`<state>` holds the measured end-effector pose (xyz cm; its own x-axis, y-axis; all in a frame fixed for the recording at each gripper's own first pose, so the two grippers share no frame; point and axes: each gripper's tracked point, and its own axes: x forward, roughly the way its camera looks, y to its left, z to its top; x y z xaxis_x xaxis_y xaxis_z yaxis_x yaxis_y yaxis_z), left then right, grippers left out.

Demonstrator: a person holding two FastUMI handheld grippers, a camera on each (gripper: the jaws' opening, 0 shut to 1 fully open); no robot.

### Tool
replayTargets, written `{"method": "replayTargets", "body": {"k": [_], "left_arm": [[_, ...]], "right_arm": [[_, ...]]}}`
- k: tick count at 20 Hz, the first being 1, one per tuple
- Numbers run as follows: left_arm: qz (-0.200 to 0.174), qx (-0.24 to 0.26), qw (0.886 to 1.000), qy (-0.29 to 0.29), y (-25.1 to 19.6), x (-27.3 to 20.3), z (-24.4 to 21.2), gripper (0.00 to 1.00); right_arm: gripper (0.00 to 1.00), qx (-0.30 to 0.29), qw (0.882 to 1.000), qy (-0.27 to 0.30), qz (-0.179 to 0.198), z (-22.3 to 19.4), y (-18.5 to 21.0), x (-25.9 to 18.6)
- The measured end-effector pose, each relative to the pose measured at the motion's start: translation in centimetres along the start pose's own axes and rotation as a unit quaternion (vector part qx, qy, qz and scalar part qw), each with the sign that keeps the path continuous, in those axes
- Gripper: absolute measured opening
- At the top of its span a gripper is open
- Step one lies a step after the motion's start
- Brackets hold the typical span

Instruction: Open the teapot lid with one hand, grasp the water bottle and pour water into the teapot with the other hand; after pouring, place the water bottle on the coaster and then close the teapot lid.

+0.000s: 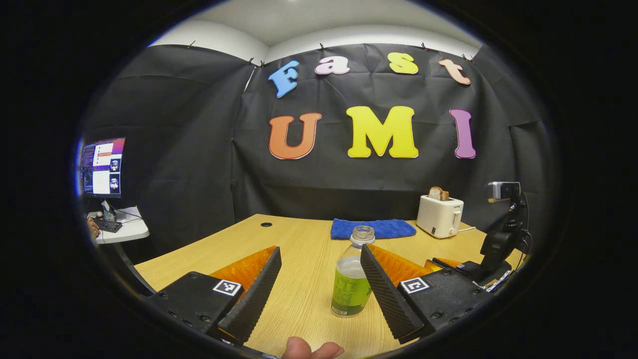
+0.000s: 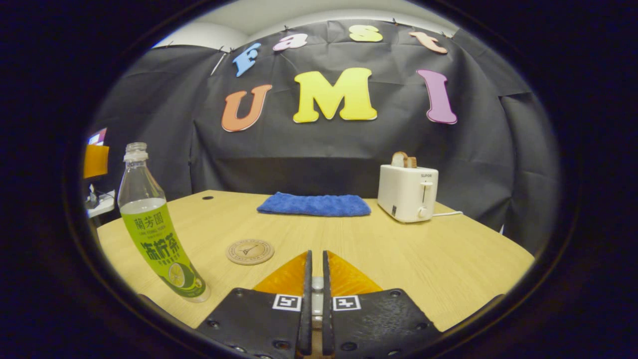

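Left tongs (image 1: 319,271) spread wide, framing the uncapped water bottle (image 1: 351,279), which stands upright on the desk (image 1: 299,239) just inside one finger; likely lined up for a grasp. Right tongs (image 2: 315,279) pressed nearly together, empty, low over the desk. Coaster (image 2: 249,251) lies just ahead, near the bottle, kept free for set-down. Blue towel (image 2: 314,205) and toaster (image 2: 407,193) sit well back.

I am seeing the water bottle (image 2: 152,234) standing on the tabletop (image 2: 448,259), left of the coaster (image 2: 249,251). The towel (image 2: 314,204) is lying behind the coaster, and the toaster (image 2: 407,193) is sitting right of the towel.
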<state>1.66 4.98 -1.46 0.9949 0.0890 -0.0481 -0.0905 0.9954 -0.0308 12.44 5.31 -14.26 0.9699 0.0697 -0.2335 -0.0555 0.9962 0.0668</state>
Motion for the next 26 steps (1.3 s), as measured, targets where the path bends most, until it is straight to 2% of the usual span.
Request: {"method": "replayTargets", "body": {"k": [1, 3, 9, 13, 17, 26], "left_arm": [[0.000, 0.000, 1.000, 0.002, -0.1, 0.1, -0.1, 1.00], [0.000, -0.002, 1.000, 0.002, -0.2, 0.0, -0.2, 1.00], [-0.017, -0.010, 1.000, 0.014, -1.3, -0.1, -2.5, 1.00], [-0.024, -0.011, 0.999, 0.039, -1.6, 0.1, -5.5, 1.00], [-0.043, -0.038, 0.995, 0.077, -3.0, 0.1, -8.8, 1.00], [-0.058, -0.027, 0.995, 0.082, -4.6, 2.9, -10.5, 1.00]], "right_arm": [[0.09, -0.004, 1.000, -0.001, 0.000, 0.0, 0.0, 0.1], [0.00, -0.001, 1.000, -0.001, 0.002, -0.1, 0.0, 0.0], [0.00, 0.014, 1.000, -0.010, 0.015, 1.0, -0.2, -0.2], [0.00, 0.022, 0.999, -0.021, 0.015, 2.5, -0.5, -0.4], [0.00, 0.023, 0.999, -0.026, 0.026, 3.8, -0.4, -1.8], [0.00, 0.005, 0.999, -0.045, 0.027, 6.0, -2.2, -5.2]]}}
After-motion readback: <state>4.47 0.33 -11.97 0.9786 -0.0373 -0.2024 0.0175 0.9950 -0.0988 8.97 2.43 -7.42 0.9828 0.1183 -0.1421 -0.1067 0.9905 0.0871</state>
